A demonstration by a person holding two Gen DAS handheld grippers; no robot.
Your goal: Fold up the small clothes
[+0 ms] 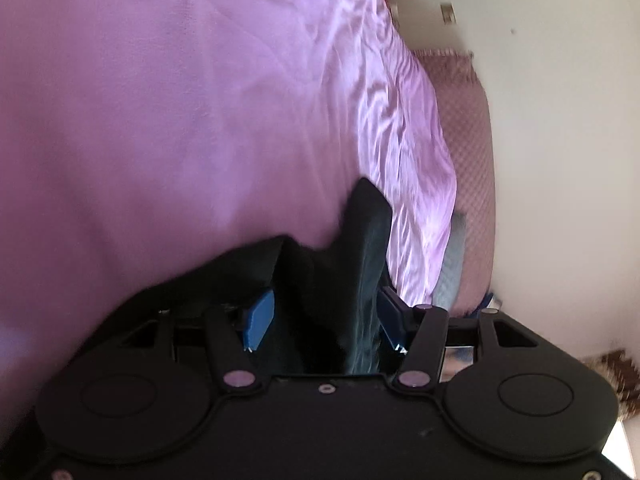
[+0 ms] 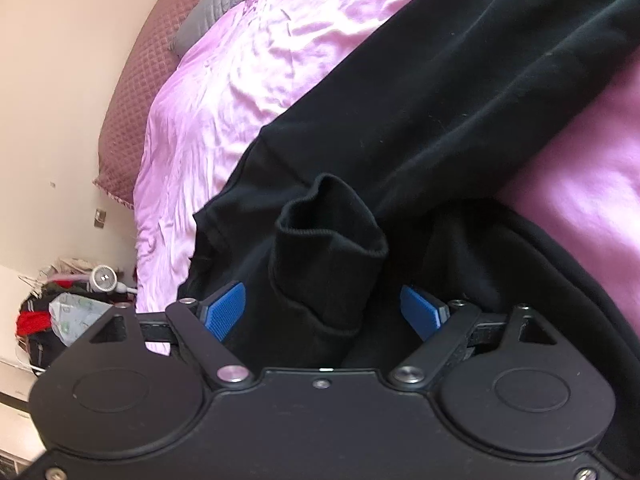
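Closest in the right wrist view is the right gripper (image 2: 322, 312), its blue fingers (image 2: 224, 312) spread wide on either side of a ribbed cuff (image 2: 332, 248) of the black garment (image 2: 460, 92). The cuff stands up between the two pads without either pad pressing on it. The rest of the garment lies stretched across the bed's pink sheet (image 2: 224, 92), running away from the cuff toward the far side of the bed. Beyond the garment, at the head of the bed, a grey pillow (image 2: 212, 12) rests against the quilted headboard (image 2: 136, 80). Off the bed's edge, a heap of clutter (image 2: 60, 308) sits by the wall.

In the left wrist view, the left gripper (image 1: 324, 320) also has its blue fingers (image 1: 260, 316) apart, with a bunched fold of the same black garment (image 1: 360, 248) rising between them. Whether the pads actually pinch the cloth, I cannot tell. Past that fold the pink sheet (image 1: 200, 100) spreads out smooth, then rumpled toward the headboard (image 1: 468, 160).
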